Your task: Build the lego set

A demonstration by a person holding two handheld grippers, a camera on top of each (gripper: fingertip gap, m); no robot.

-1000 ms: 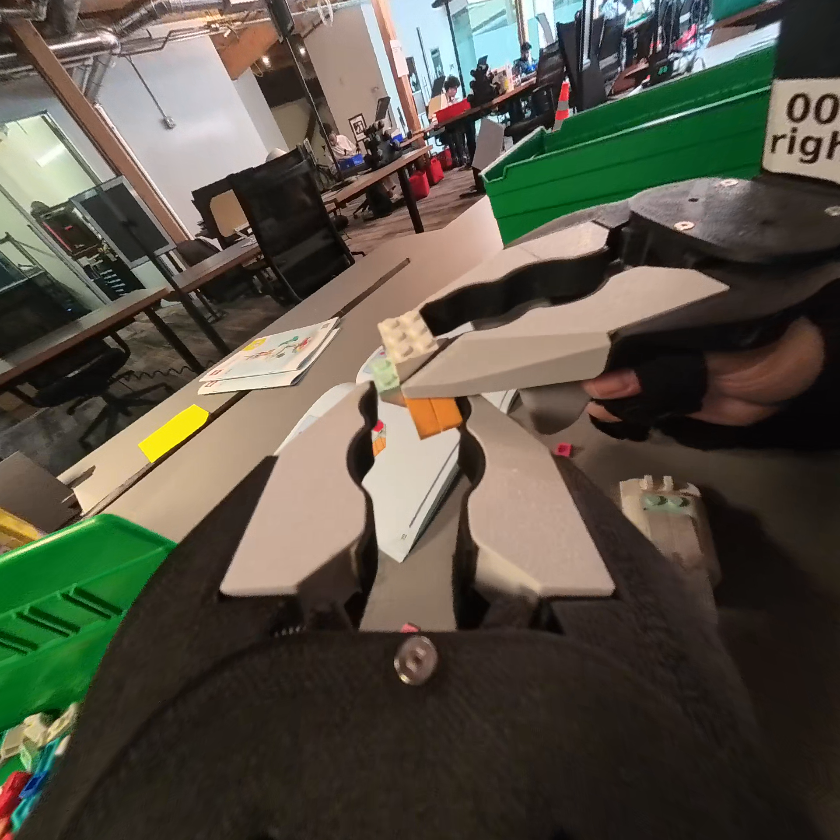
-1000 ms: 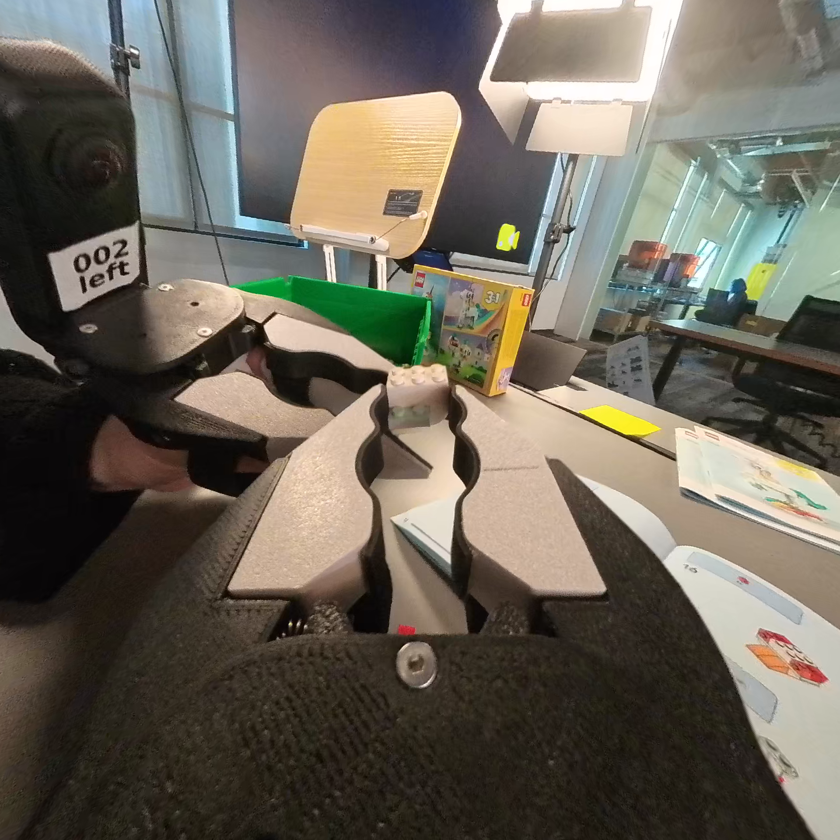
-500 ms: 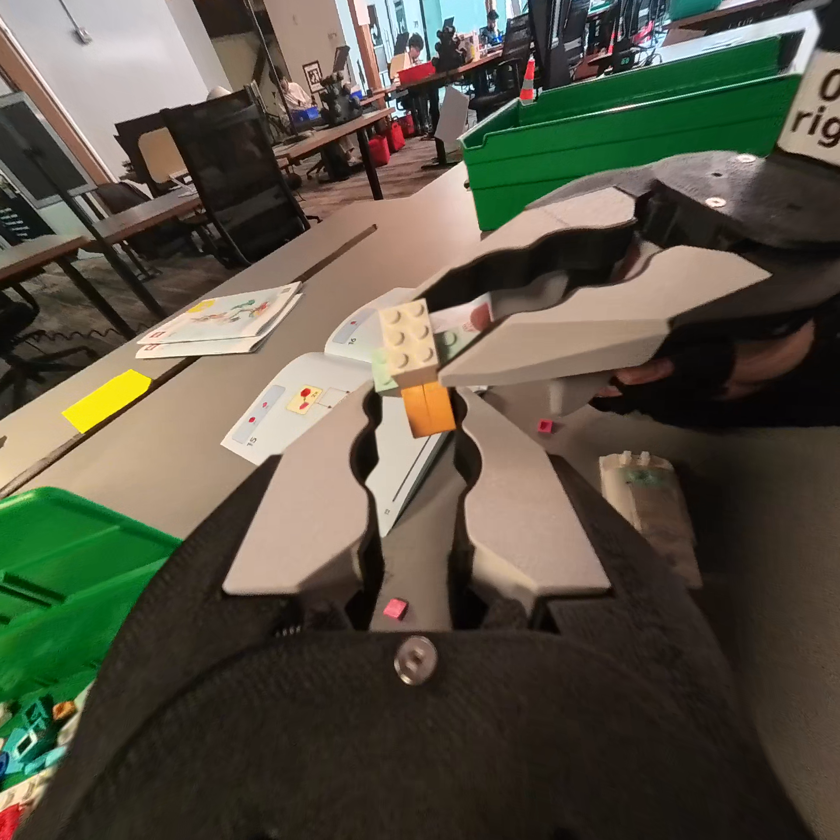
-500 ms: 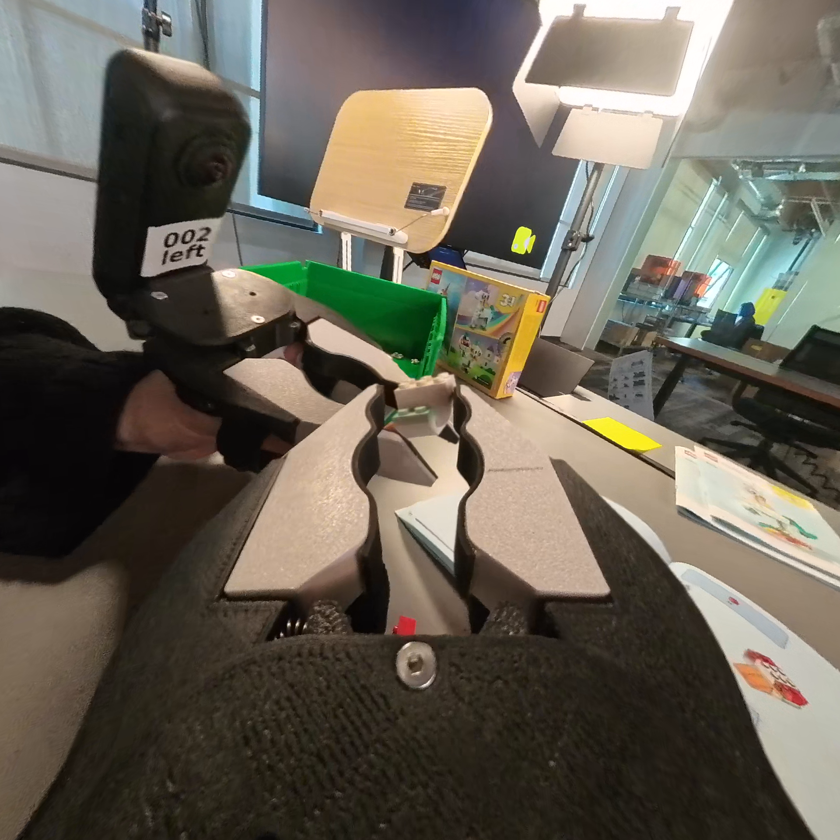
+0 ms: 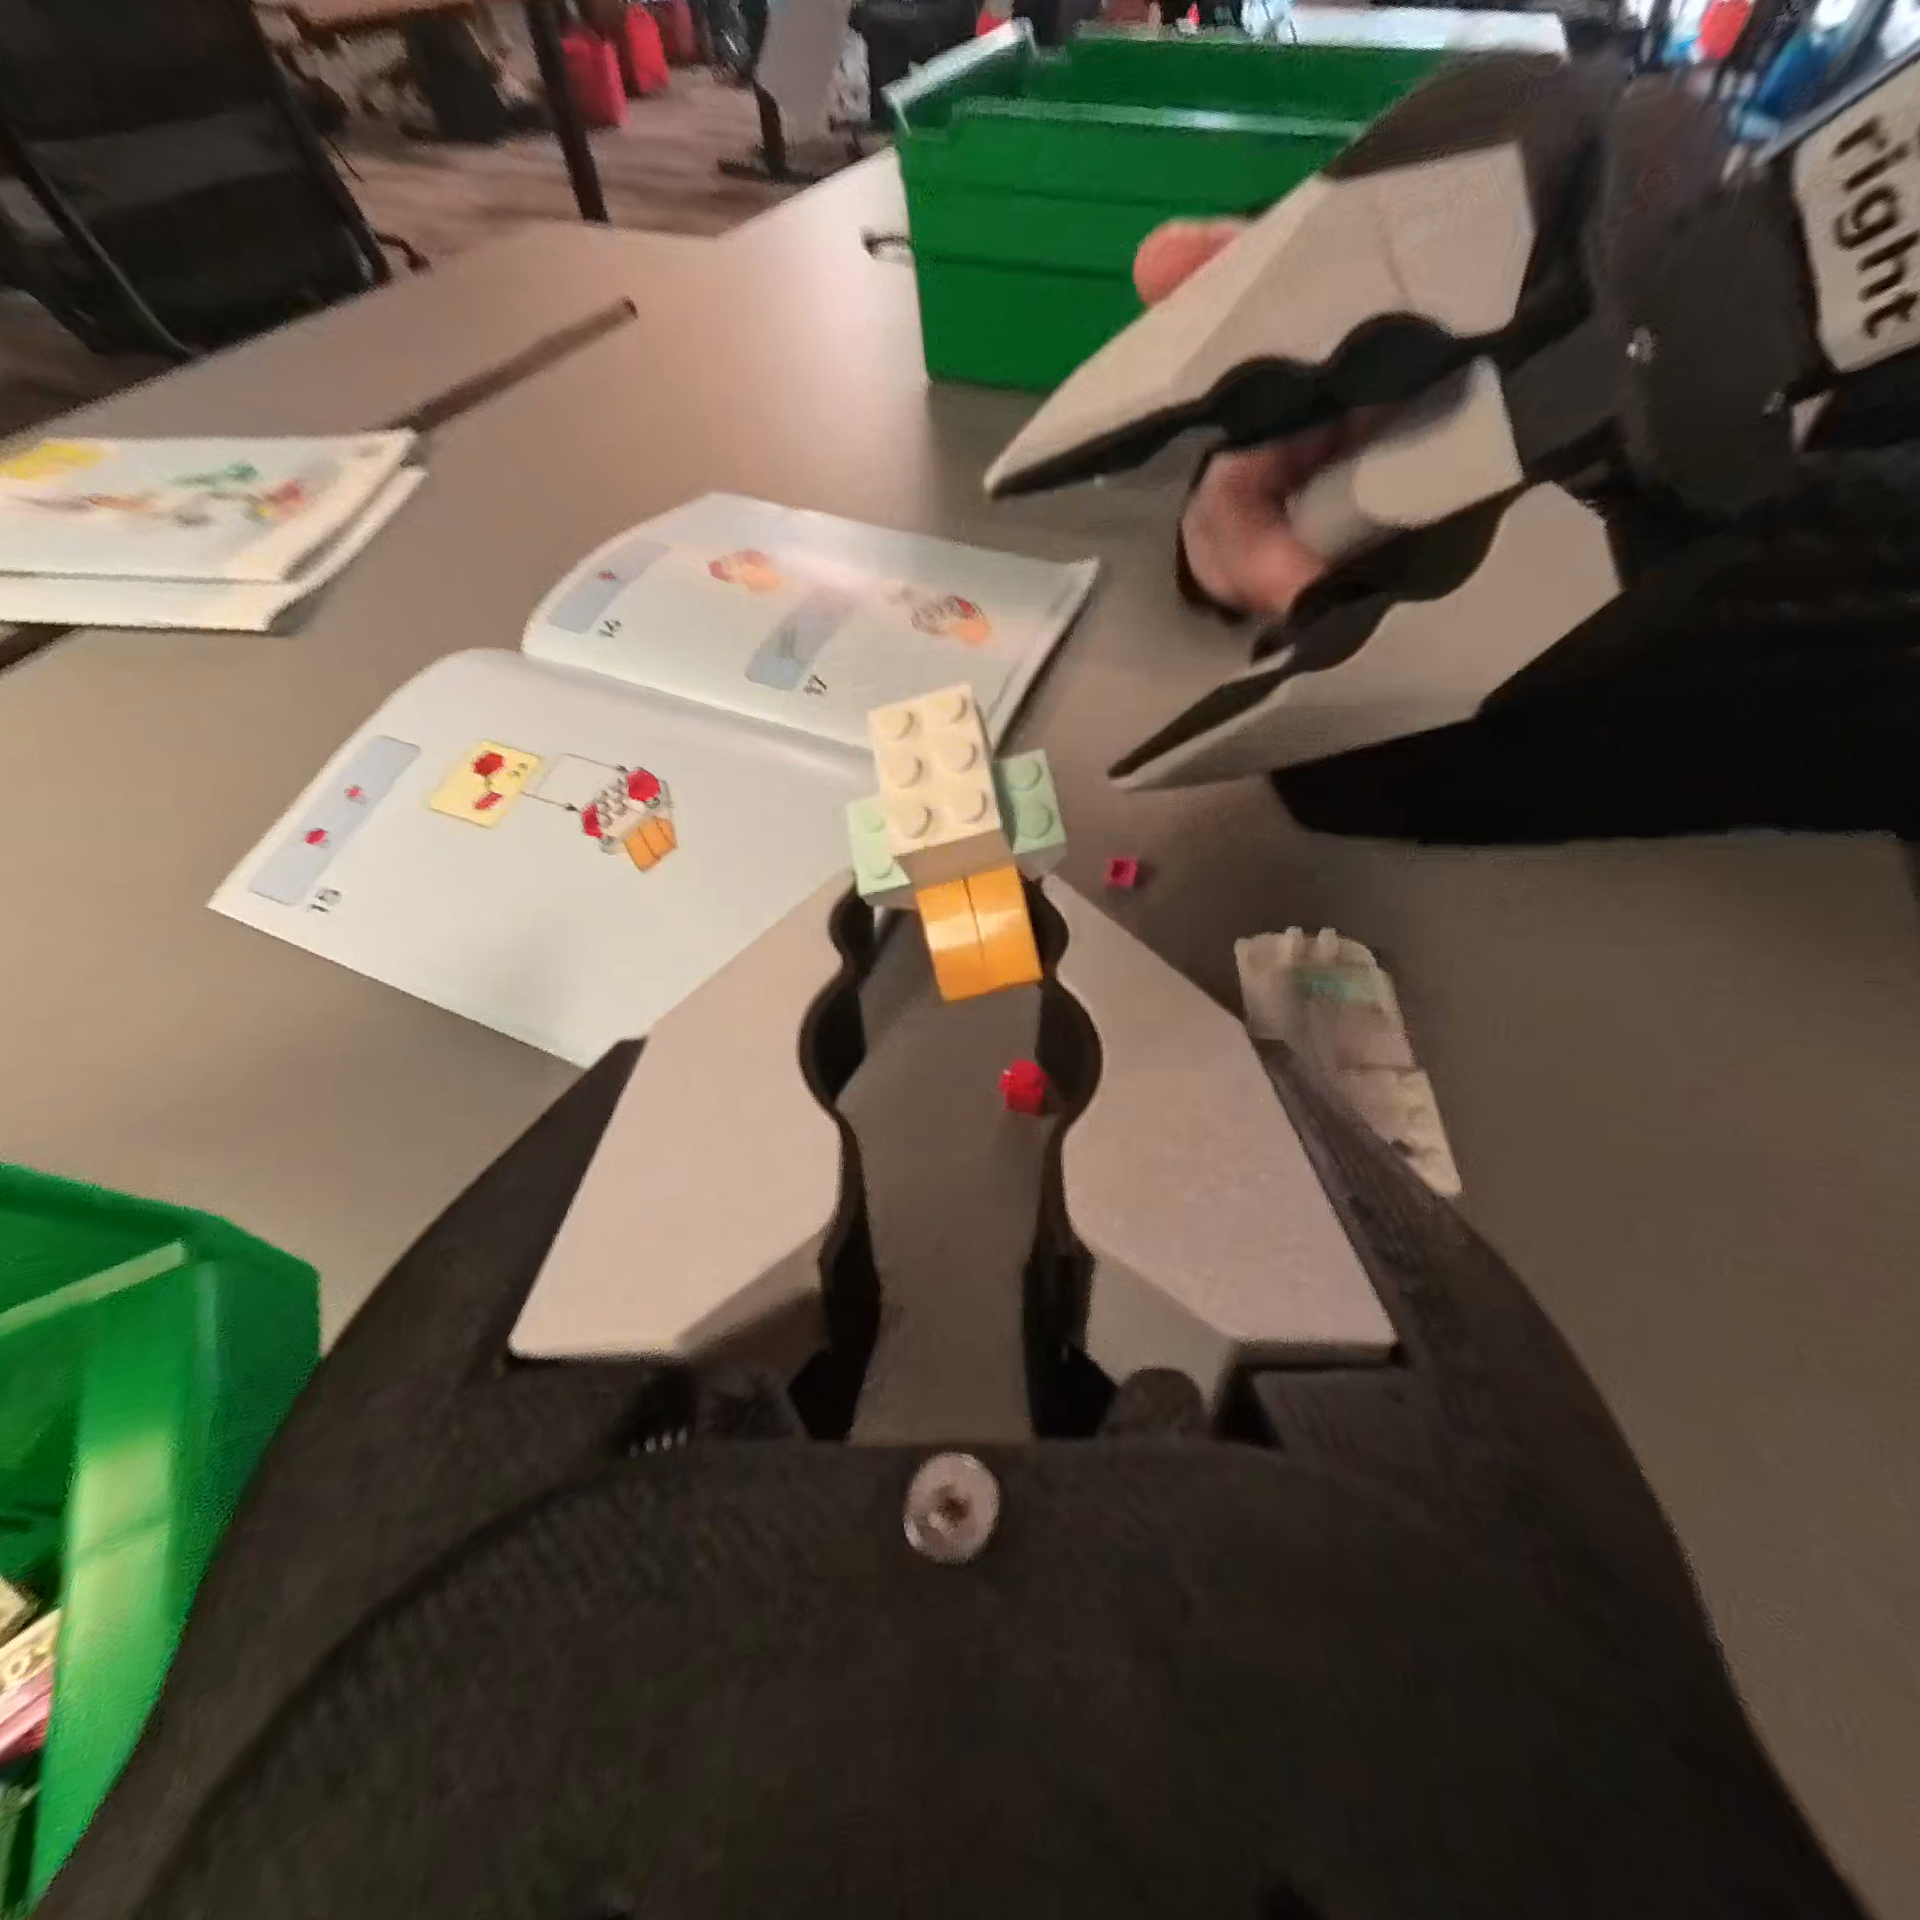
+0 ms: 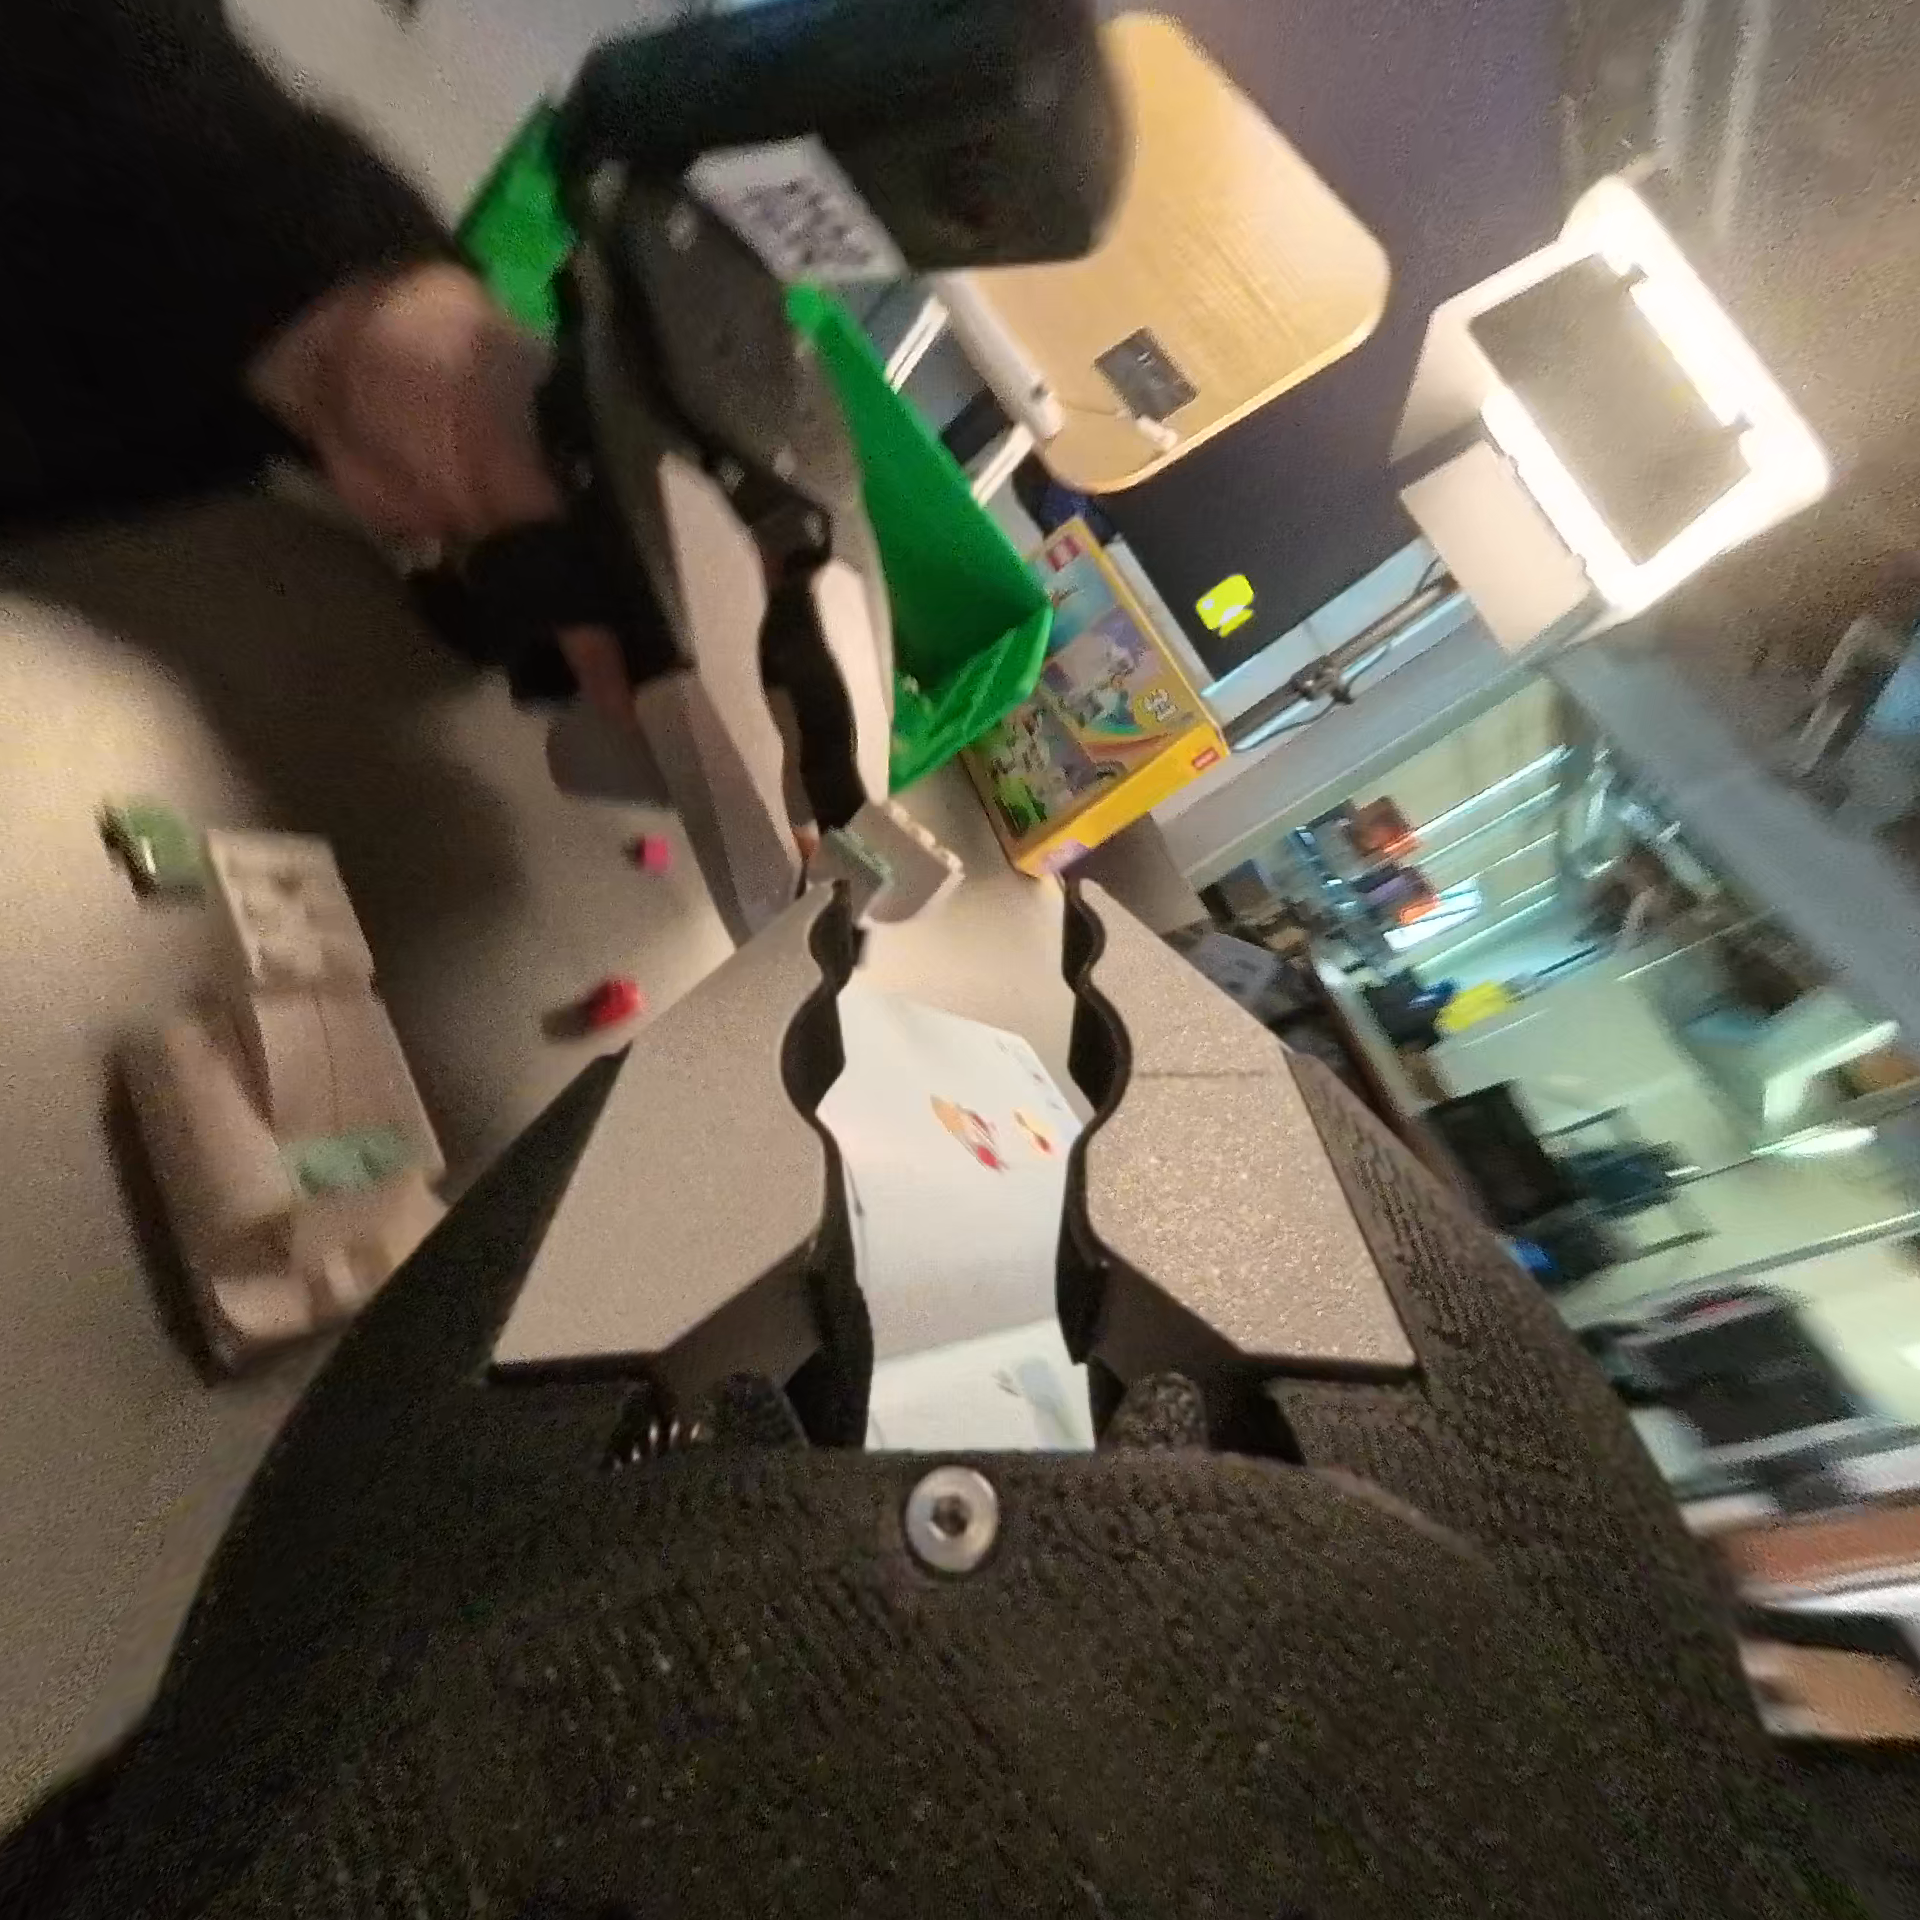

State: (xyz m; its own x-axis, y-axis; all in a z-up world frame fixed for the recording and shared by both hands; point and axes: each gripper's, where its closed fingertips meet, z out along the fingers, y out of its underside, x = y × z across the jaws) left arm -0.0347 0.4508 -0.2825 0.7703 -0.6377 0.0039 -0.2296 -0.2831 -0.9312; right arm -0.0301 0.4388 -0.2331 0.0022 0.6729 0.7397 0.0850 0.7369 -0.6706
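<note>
My left gripper [image 5: 951, 909] is shut on a small lego assembly [image 5: 961, 831]: a white brick on a light green plate, with orange bricks below that sit between the fingertips. It is held above the grey table [image 5: 727, 343]. My right gripper [image 5: 1051, 632] is open and empty, up and to the right of the assembly and apart from it. In the blurred, rolled right wrist view my right gripper [image 6: 951, 899] is open, with the assembly [image 6: 909, 868] just beyond its left fingertip, held by the left gripper [image 6: 748, 644].
An open instruction booklet [image 5: 623, 810] lies on the table, closed booklets [image 5: 197, 530] to its left. A white lego build [image 5: 1340, 1039] and two small red pieces [image 5: 1122, 871] [image 5: 1023, 1086] lie near. Green bins stand far [image 5: 1091, 208] and near left [image 5: 104, 1403]. A lego box [image 6: 1101, 717] stands behind. My right fingertips sit around 5 centimetres from my left ones.
My right gripper has let go of the white brick, opened, rolled and pulled back to the right. My left gripper has tilted down toward the table with the joined assembly.
</note>
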